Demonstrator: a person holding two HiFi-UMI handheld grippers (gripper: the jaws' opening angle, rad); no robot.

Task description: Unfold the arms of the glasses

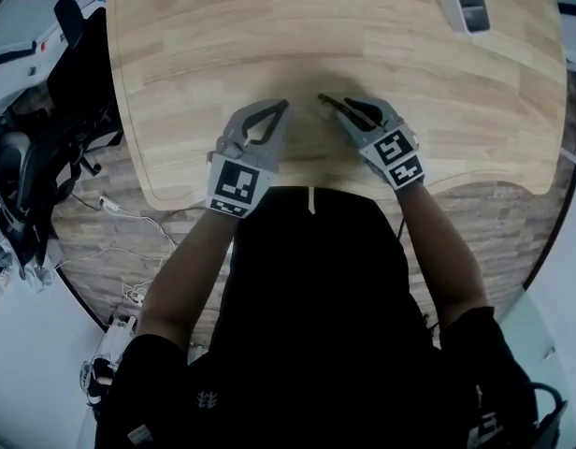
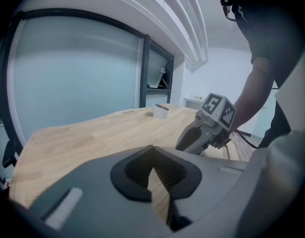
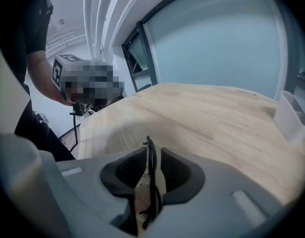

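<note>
Black thin-framed glasses (image 3: 150,172) stand on edge between the jaws of my right gripper (image 3: 148,150). A strip of bare wood shows beside the frame, so the pads are not pressing on it and the gripper is open. In the head view the glasses (image 1: 327,101) poke out of the right gripper (image 1: 325,103), low over the wooden table (image 1: 269,45) near its front edge. My left gripper (image 1: 284,106) sits just to the left, a short gap away, shut with nothing in it (image 2: 153,150). Whether the arms of the glasses are folded is hidden by the jaws.
A small white container (image 1: 466,6) stands at the table's far right corner and also shows as a white container (image 2: 161,110) in the left gripper view. Cables and equipment lie on the floor to the left (image 1: 110,204). The person's torso is close against the table's front edge.
</note>
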